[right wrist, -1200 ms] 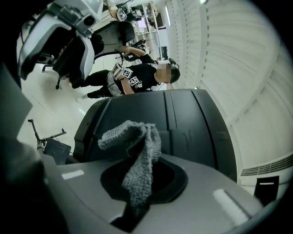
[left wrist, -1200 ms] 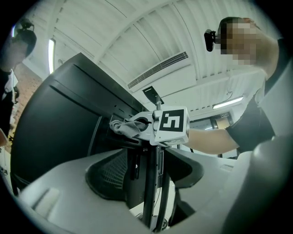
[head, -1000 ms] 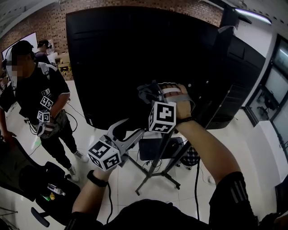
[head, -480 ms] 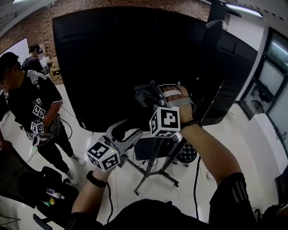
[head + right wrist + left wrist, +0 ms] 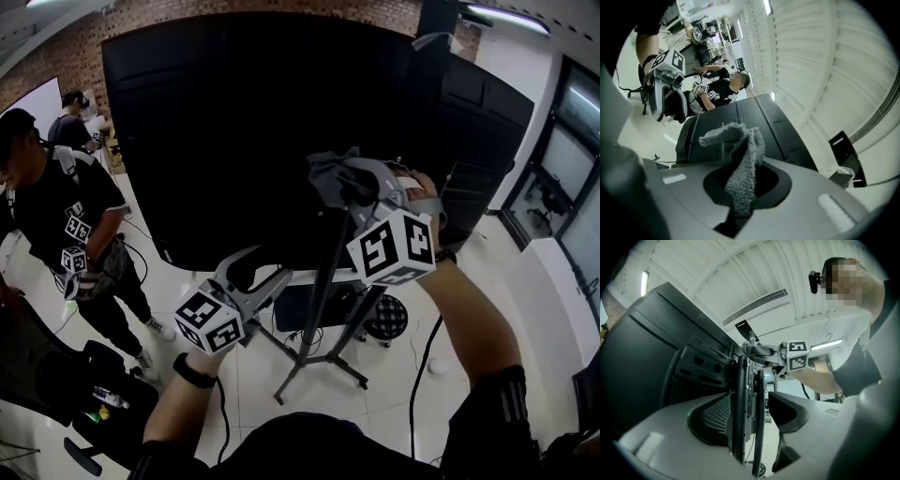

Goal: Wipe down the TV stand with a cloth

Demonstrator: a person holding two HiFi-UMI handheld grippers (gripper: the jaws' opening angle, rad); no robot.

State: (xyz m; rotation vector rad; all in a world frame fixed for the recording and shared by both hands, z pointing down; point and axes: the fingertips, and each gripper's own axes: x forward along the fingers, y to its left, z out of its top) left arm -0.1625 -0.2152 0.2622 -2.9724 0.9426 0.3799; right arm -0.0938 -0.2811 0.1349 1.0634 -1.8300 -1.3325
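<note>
Now the right tool [image 5: 349, 192], centre-right of the frame, is clenched on a grey cloth [image 5: 330, 173] at the top of the TV stand [image 5: 328, 281]. Lower left, the left tool [image 5: 253, 270] is released, its jaws apart, with the stand's black posts showing between them.

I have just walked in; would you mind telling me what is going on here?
A person is working on the TV stand with a gripper in each hand. The right gripper is shut on a grey cloth and holds it up by the top of the stand's pole, at the back of the big black TV. The left gripper is open, lower down beside the pole, holding nothing.
</note>
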